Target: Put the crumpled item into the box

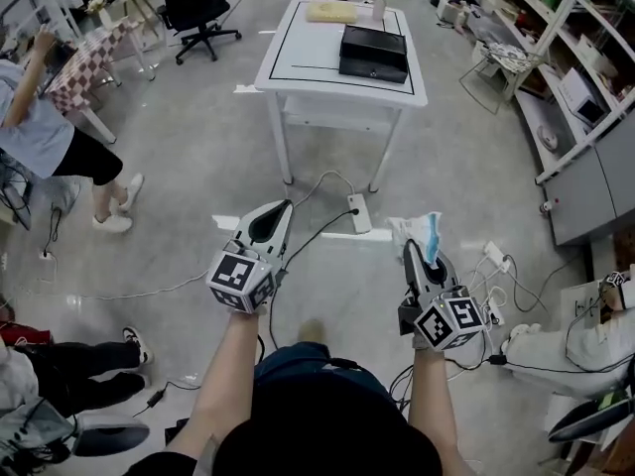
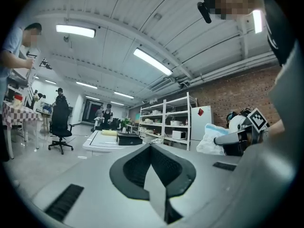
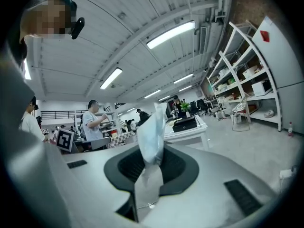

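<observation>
Item 1, right gripper (image 1: 411, 251): at 5 o'clock in the head view, held about level. Its jaws were pinching the crumpled item (image 1: 421, 230), a white and pale-blue wad. The wad stood up past the tips, probably gripped by its lower end so the bulk stayed clear for dropping.

Item 2, left gripper (image 1: 282, 209): at 7 o'clock, jaws pressed together with nothing between them. It was apparently idle, carried alongside and not needed for the carry.

Item 3, box (image 1: 374, 53): black, lying on the white table (image 1: 298, 72) at 12 o'clock, well apart from both grippers. The wad was aimed that way but was not yet over the box, so the carry looked to be at an early stage.
</observation>
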### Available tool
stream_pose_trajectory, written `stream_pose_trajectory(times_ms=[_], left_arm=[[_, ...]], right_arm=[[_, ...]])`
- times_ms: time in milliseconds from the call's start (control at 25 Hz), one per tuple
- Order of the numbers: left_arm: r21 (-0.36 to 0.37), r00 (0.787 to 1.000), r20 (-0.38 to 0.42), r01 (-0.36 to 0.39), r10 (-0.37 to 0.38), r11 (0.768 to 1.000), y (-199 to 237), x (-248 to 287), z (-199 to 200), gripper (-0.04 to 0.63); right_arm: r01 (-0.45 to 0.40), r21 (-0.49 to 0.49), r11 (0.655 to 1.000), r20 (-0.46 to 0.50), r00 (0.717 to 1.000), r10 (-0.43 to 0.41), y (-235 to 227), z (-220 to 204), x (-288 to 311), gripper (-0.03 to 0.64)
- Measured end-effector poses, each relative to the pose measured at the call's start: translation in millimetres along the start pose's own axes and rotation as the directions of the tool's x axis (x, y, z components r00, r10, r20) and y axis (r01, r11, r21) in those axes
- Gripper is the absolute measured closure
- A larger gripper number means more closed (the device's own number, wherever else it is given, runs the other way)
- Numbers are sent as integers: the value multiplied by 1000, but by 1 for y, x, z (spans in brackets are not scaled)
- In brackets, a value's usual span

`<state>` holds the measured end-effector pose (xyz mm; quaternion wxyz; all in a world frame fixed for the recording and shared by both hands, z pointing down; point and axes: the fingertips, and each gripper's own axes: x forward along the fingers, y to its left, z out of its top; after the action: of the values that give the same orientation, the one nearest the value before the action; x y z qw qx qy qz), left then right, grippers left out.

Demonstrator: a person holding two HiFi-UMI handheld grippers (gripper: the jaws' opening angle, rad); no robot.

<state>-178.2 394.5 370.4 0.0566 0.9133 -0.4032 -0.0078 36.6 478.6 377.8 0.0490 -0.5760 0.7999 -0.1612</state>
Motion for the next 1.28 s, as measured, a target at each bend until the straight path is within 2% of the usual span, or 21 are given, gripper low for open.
stream_pose_trajectory(times_ms=[240,720,1000,1280], left_arm=[[-7,1000,-2,27,-27,1000,32,32,0,594],[-65,1000,-11,9,-9,998,63,47,-22,595],[-62,999,-11,-34,33,998,88,66,-24,595],[-45,999,-19,-43,42,998,115,120,-17,594]], right_arm=[[28,7,1000,2,1000,-28,-7,2,39,554],[26,-3,1000,-23,999,-26,-13,-2,77,554],[2,33,999,-15,1000,-1,-33,-1,111,554],[-17,43,999,-2,1000,17,-64,17,169,554]])
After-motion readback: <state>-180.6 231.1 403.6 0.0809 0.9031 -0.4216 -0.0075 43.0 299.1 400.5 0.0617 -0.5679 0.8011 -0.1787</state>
